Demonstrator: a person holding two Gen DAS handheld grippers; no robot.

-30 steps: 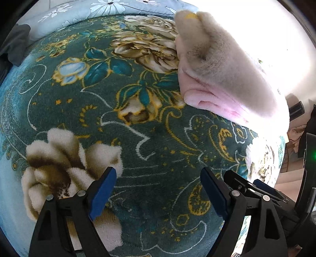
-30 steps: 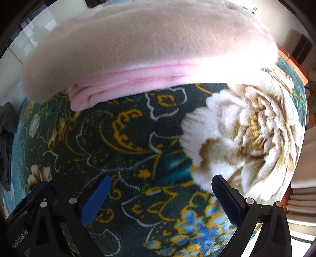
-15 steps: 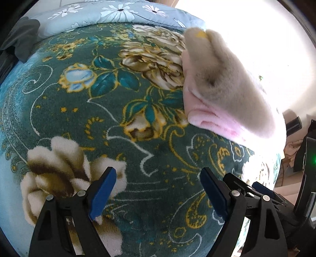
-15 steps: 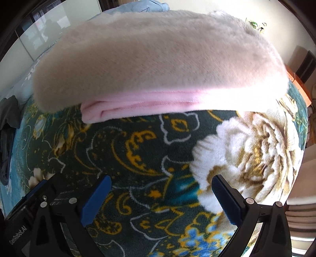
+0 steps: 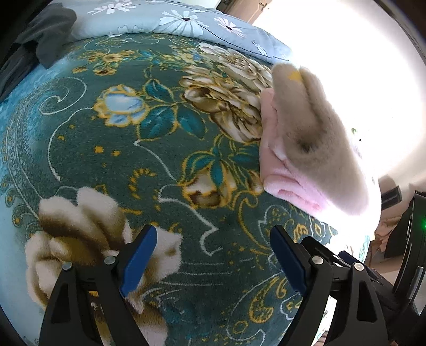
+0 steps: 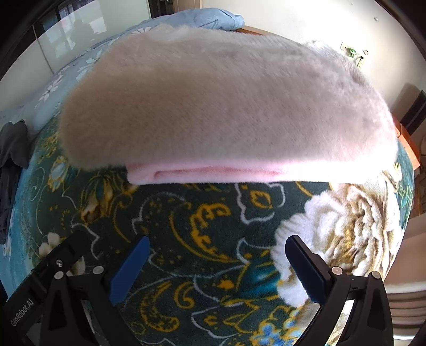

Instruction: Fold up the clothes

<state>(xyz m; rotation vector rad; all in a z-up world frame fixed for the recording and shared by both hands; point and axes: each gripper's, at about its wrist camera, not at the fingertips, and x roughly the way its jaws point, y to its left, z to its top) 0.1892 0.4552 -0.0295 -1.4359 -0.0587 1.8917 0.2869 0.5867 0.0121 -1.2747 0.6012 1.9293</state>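
A fluffy beige garment with a pink lining (image 6: 226, 111) lies folded flat on a dark green floral blanket (image 6: 202, 226). It also shows in the left wrist view (image 5: 308, 143) at the right, seen end-on. My right gripper (image 6: 215, 268) is open and empty, hovering over the blanket just in front of the garment's pink edge. My left gripper (image 5: 213, 255) is open and empty, over the blanket to the garment's left. Part of the right gripper (image 5: 346, 263) shows beside it.
A light blue flowered quilt (image 5: 165, 18) lies at the far side of the bed. A dark grey cloth (image 5: 40, 34) lies at the far left, and shows in the right wrist view (image 6: 10, 151). An orange bed edge (image 6: 407, 143) is at the right.
Both grippers have pulled back from the folded garment, which now lies farther away in both views. Both stay open and empty.
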